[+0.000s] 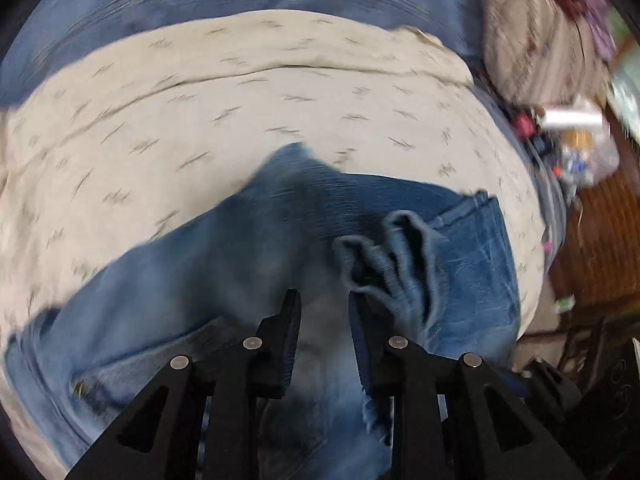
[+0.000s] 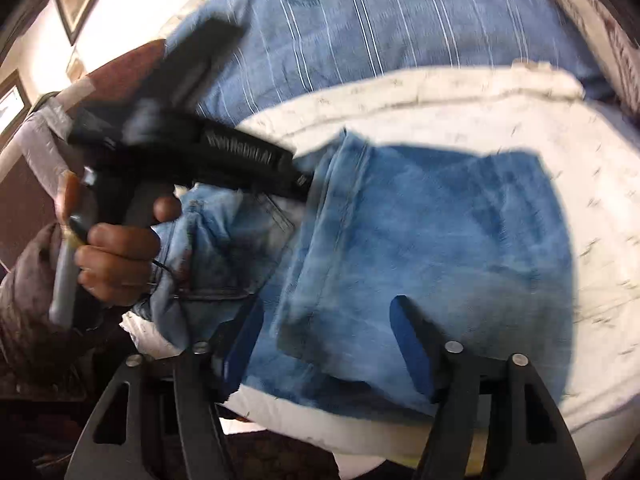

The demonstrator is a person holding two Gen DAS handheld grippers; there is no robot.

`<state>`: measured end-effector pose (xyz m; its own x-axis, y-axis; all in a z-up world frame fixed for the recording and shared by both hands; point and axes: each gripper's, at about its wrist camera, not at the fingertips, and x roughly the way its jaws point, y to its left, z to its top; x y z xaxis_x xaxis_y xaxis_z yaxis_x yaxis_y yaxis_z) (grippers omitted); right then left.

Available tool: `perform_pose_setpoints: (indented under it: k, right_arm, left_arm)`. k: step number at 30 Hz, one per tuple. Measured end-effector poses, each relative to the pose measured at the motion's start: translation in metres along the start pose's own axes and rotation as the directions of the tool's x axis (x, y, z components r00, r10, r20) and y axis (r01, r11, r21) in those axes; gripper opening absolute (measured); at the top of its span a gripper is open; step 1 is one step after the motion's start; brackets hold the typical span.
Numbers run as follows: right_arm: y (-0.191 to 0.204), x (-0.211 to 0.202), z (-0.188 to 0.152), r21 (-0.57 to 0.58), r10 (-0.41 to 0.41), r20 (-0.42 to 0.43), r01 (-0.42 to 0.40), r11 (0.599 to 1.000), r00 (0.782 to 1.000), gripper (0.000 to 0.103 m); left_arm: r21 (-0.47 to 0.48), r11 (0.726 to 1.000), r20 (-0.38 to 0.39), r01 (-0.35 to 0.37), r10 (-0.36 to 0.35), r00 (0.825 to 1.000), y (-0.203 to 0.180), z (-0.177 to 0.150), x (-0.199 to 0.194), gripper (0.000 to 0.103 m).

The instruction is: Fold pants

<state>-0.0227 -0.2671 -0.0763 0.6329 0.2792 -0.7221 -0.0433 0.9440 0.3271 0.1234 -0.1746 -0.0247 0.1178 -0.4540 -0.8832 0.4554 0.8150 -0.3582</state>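
Observation:
Blue denim pants (image 1: 248,248) lie on a cream patterned cloth (image 1: 200,112). In the left wrist view my left gripper (image 1: 325,300) hovers just over the pants with its jaws a little apart and nothing between them; a bunched hem (image 1: 404,264) lies just right of its right finger. In the right wrist view the pants (image 2: 432,240) lie folded into a broad panel. My right gripper (image 2: 326,312) is wide open low over the near edge of that panel. The left gripper (image 2: 296,178), held in a hand (image 2: 116,256), touches the pants' left part.
A blue striped bedcover (image 2: 380,28) lies beyond the cream cloth (image 2: 560,184). A striped cushion (image 1: 540,40) and a clear bag of small items (image 1: 580,148) sit at the right edge in the left wrist view. A wooden floor (image 1: 600,240) lies beside the bed.

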Motion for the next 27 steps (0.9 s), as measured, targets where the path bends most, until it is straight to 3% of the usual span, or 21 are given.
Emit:
perform_pose_setpoints:
  k: [3, 6, 9, 12, 16, 17, 18, 19, 21, 24, 27]
  right_arm:
    - [-0.016, -0.034, -0.001, 0.075, 0.029, 0.08, -0.035, 0.997, 0.996, 0.078]
    - [-0.062, -0.058, 0.001, 0.268, 0.025, 0.171, -0.071, 0.961, 0.985, 0.084]
    - [-0.108, -0.058, 0.009, 0.417, 0.021, 0.21, -0.109, 0.902, 0.977, 0.084]
    - [-0.136, -0.05, 0.027, 0.454, -0.002, 0.235, -0.108, 0.885, 0.972, 0.084]
    - [-0.157, -0.016, 0.045, 0.469, -0.036, 0.166, -0.047, 0.882, 0.985, 0.084]
    - [-0.16, -0.002, 0.049, 0.464, -0.041, 0.138, -0.028, 0.886, 0.99, 0.077]
    - [-0.163, 0.005, 0.05, 0.449, -0.043, 0.115, -0.014, 0.893, 0.992, 0.064]
    - [-0.162, 0.01, 0.051, 0.432, -0.04, 0.101, -0.008, 0.902, 0.994, 0.026]
    - [-0.15, 0.015, 0.061, 0.359, -0.076, 0.063, 0.048, 0.932, 0.995, 0.025]
    - [-0.122, 0.0, 0.071, 0.206, -0.082, 0.127, 0.054, 0.977, 0.989, 0.024]
    - [-0.108, 0.016, 0.071, 0.094, -0.149, 0.088, 0.141, 0.986, 0.985, 0.024]
  left_arm:
    - [-0.12, 0.989, 0.024, 0.092, -0.09, 0.996, 0.025, -0.008, -0.01, 0.029]
    - [-0.155, 0.973, 0.039, 0.172, -0.168, 0.985, 0.027, -0.016, -0.016, 0.04]
    - [-0.117, 0.977, 0.034, 0.178, -0.176, 0.984, 0.012, -0.02, -0.014, 0.054]
    - [-0.096, 0.981, 0.001, 0.167, -0.167, 0.986, -0.002, -0.019, 0.0, 0.055]
    - [-0.094, 0.988, -0.045, 0.12, -0.124, 0.991, -0.014, -0.013, 0.026, 0.054]
    - [-0.088, 0.991, -0.04, 0.099, -0.103, 0.994, -0.017, -0.009, 0.033, 0.047]
    - [-0.077, 0.992, -0.036, 0.096, -0.099, 0.994, -0.02, -0.008, 0.034, 0.025]
    - [-0.062, 0.992, -0.04, 0.109, -0.112, 0.993, -0.024, -0.008, 0.033, 0.015]
    - [-0.033, 0.995, -0.023, 0.097, -0.097, 0.995, -0.03, -0.01, 0.021, 0.013]
    - [0.009, 0.999, 0.037, 0.052, -0.052, 0.998, -0.029, -0.022, 0.006, 0.014]
    - [-0.013, 1.0, 0.009, 0.004, -0.004, 1.0, -0.017, -0.035, 0.021, 0.018]
